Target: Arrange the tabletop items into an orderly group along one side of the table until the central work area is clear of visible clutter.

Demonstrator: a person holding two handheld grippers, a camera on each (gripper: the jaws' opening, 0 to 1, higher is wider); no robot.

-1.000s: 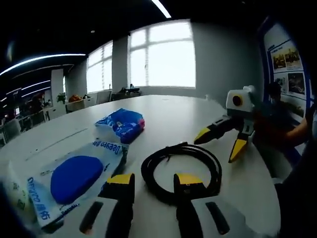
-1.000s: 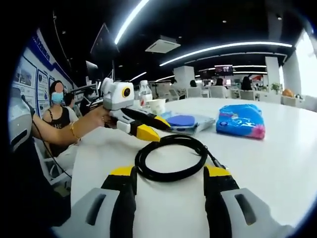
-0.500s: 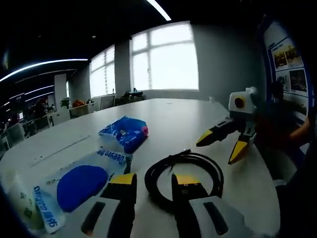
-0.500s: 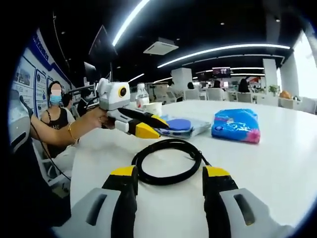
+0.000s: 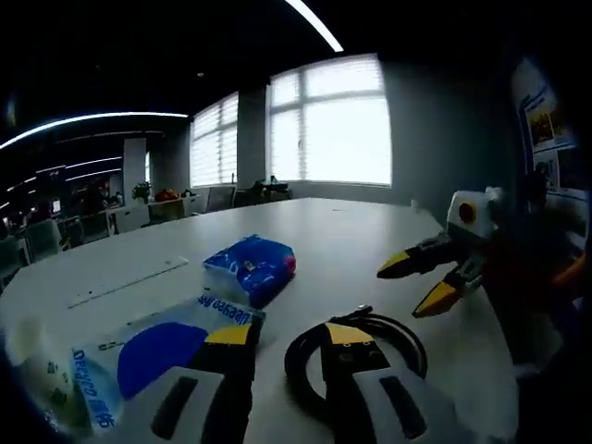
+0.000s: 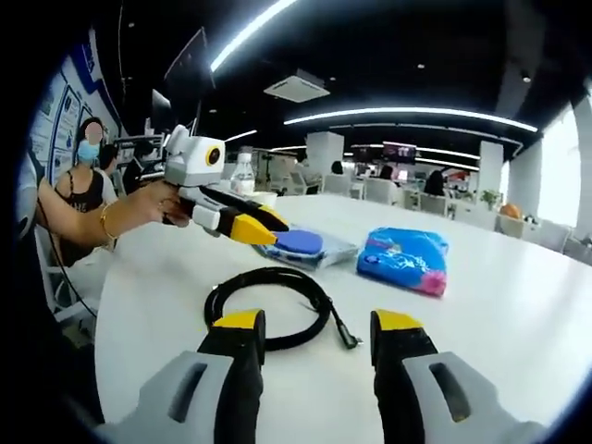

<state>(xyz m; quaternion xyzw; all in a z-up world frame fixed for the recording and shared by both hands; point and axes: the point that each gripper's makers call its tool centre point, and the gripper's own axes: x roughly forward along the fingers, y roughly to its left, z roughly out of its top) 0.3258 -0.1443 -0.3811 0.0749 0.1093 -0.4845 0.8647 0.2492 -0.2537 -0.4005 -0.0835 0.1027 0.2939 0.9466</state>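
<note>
A black cable coil (image 5: 388,321) lies on the white table (image 5: 351,231), partly behind the right jaw of my left gripper (image 5: 289,335), which is open and holds nothing. Left of it lie a clear packet with a blue disc (image 5: 157,356) and a blue soft pack (image 5: 252,268). My right gripper (image 5: 414,282) hovers open to the right of the coil. In the right gripper view the cable coil (image 6: 268,275) rests just beyond and left of my open right gripper (image 6: 318,321). The left gripper (image 6: 264,225), held by a hand, hangs over the clear packet (image 6: 298,243), near the blue pack (image 6: 404,259).
A white wipes pack (image 5: 32,379) sits at the table's near left. A bottle (image 6: 242,176) and a cup (image 6: 264,196) stand behind the left gripper. A person (image 6: 88,190) sits by the table edge. Bare tabletop (image 6: 518,305) stretches to the right.
Both views have drawn back and swung, so the coil sits lower in the left view and further left in the right view. The items on the table have not moved.
</note>
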